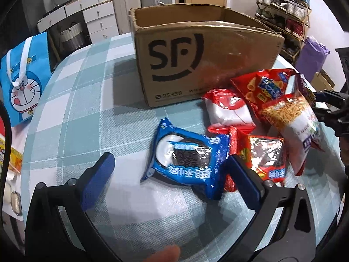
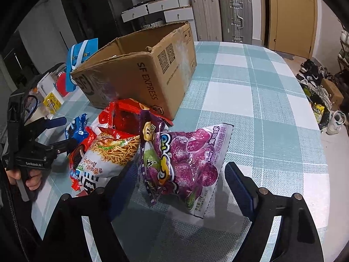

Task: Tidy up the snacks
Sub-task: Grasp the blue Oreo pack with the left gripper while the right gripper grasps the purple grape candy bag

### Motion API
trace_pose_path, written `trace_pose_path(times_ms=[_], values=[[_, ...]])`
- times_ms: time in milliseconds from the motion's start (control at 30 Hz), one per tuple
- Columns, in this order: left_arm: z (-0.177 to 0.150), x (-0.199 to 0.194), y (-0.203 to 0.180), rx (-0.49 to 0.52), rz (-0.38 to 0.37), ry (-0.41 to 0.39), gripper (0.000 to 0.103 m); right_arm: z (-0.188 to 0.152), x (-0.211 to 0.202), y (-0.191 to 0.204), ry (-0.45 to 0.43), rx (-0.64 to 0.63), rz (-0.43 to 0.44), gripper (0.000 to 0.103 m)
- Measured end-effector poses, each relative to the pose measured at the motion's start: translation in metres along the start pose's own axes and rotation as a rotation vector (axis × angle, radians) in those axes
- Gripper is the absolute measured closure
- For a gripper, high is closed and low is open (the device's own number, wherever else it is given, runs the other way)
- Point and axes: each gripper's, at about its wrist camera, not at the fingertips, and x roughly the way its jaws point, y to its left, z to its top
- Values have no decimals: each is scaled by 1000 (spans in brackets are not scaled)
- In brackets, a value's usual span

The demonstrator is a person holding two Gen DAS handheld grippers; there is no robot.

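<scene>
Step in hand: picking snacks from pile for boxing.

Left gripper point(image 1: 172, 179) wide, straddling blue cookie pack point(image 1: 185, 160), pads not touching.

Right gripper point(image 2: 181, 179) partly spread around purple snack bag point(image 2: 185, 163), no contact.

Next: close on packs, lift over cardboard box point(image 1: 202, 59) rim, mid-table point(image 2: 250, 83), behind pile.

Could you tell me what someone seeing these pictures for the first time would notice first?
Most likely the open SF Express cardboard box at the back of the checked tablecloth, with a bright heap of snack packets in front of it. A blue Oreo packet lies between the left gripper's open fingers, and a purple snack bag between the right gripper's.
</scene>
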Motion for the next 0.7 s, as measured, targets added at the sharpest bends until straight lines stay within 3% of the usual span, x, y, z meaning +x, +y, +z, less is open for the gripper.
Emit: trace_pose_path(times_ms=[233, 333, 500, 600, 700], values=[[-2, 4, 1, 0, -22, 16, 0, 0, 1, 0, 3, -3, 2, 18], [-2, 7, 6, -9, 2, 22, 0, 0, 0, 0, 0, -3, 6, 18], [-2, 12, 13, -43, -6, 29, 0, -1, 2, -1, 7, -2, 21, 32], [0, 12, 17, -53, -21, 23, 1, -1, 1, -1, 4, 1, 27, 33], [0, 15, 20, -64, -51, 25, 11, -1, 1, -3, 0, 11, 41, 34]])
